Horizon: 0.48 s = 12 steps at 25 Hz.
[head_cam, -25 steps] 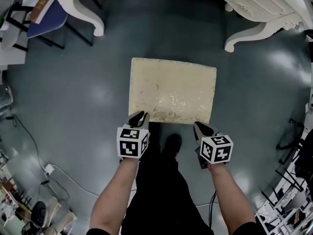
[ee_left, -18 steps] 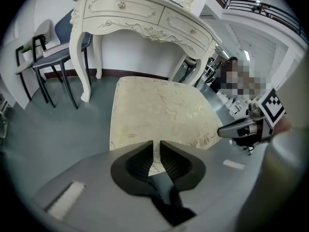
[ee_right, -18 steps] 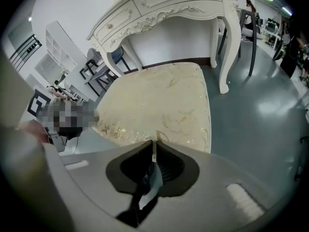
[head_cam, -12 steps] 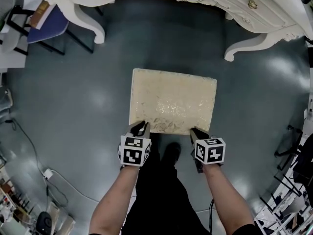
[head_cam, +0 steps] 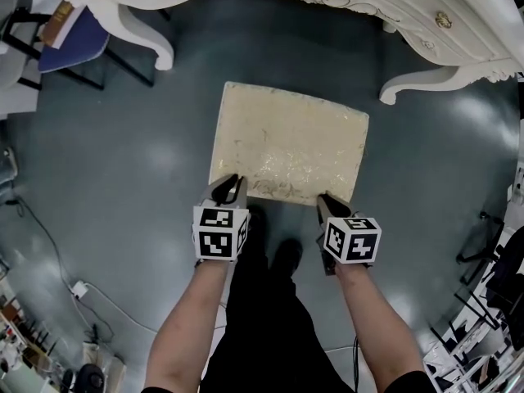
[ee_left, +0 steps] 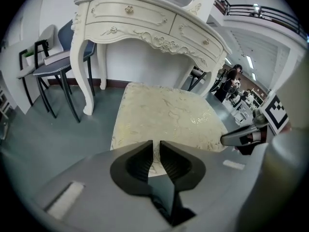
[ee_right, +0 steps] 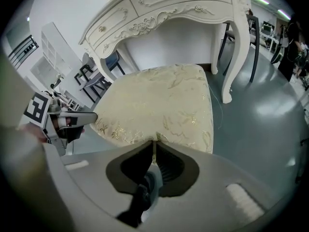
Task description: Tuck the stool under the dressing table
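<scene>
Stool [head_cam: 286, 146]: shifted farther, still short of the dressing table [head_cam: 393, 6]. My left gripper [head_cam: 228, 188] and right gripper [head_cam: 327, 203]: jaws all but closed, tips against its near edge. I push evenly, keeping it square.

Glossy dark grey floor [head_cam: 123, 154]. Cream stool [head_cam: 286, 142] stands mid-floor, just short of white dressing table [head_cam: 155, 51] legs. Blue-seated chair [head_cam: 75, 33] far left. White cable [head_cam: 45, 228], power strip [head_cam: 79, 289] near left edge.

I can read no text, number or brand anywhere. The cubes on my left gripper [head_cam: 230, 183] and right gripper [head_cam: 328, 201] bear only square patterns.
</scene>
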### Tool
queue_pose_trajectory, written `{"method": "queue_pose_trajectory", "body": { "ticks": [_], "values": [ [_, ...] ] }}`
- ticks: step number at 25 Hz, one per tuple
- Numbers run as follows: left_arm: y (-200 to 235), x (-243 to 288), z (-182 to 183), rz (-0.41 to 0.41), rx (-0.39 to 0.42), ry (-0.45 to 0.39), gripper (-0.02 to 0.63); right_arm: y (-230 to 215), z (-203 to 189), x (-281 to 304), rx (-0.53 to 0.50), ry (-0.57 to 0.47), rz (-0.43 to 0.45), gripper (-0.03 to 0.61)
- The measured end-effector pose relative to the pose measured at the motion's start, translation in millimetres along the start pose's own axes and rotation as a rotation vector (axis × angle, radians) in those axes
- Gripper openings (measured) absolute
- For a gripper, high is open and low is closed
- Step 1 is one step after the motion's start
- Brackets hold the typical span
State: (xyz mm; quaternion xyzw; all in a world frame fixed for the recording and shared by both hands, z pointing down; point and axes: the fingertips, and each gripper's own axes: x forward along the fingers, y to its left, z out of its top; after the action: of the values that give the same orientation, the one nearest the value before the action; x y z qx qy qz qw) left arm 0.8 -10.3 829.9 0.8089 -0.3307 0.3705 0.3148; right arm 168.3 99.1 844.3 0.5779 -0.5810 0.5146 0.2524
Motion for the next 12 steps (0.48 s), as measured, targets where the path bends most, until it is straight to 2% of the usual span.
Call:
{"method": "queue_pose_trajectory", "body": {
  "ticks": [4,10,12],
  "values": [
    [7,8,18,0.004,0.04,-0.017,0.063,-2,26,10,-0.003,-0.016,-0.014,0.026],
    [22,15,38,-0.056,0.023,-0.049,0.06,-2,71,25,-0.025,-0.085,-0.084,0.023],
    [29,17,45,-0.07,0.021,-0.043,0.057,2,89,33,-0.01,-0.106,-0.071,-0.008]
  ]
}}
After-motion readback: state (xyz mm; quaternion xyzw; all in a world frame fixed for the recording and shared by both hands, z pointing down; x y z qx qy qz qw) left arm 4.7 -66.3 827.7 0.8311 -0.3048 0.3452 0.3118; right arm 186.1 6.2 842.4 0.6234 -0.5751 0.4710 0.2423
